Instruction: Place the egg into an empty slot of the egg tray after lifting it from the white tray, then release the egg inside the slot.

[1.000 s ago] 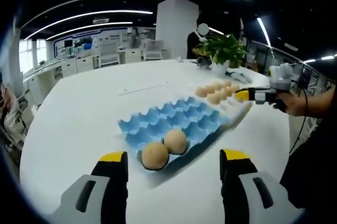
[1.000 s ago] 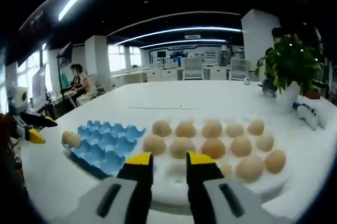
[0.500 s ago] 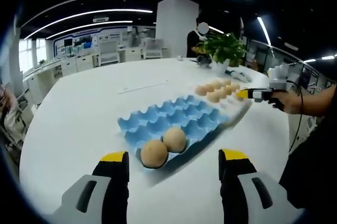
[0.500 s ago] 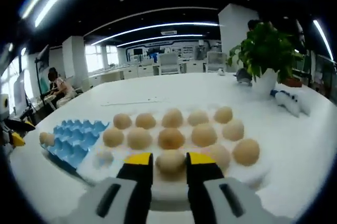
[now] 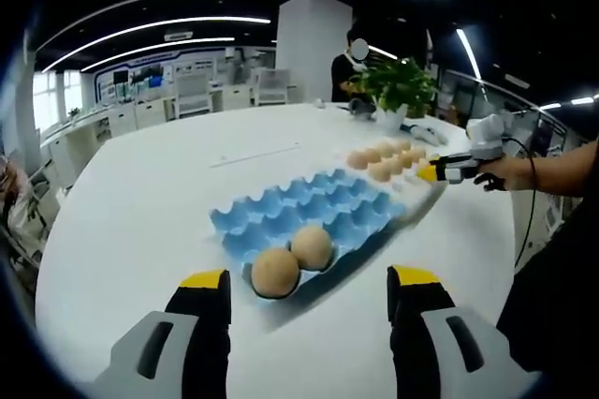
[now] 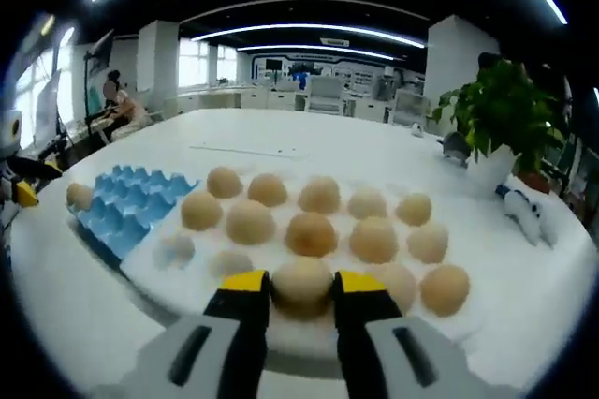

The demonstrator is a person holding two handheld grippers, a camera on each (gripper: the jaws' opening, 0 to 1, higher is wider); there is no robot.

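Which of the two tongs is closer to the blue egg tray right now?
The left. The left tongs hang open just in front of the blue egg tray, by its two eggs. The right tongs are over at the white tray, closing around an egg there.

A potted plant (image 6: 505,113) stands on the white table (image 5: 140,202).

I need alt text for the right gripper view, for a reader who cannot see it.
The right gripper has its jaws around an egg on the near edge of the white tray, which holds many eggs. The blue egg tray lies to the left on the white table.
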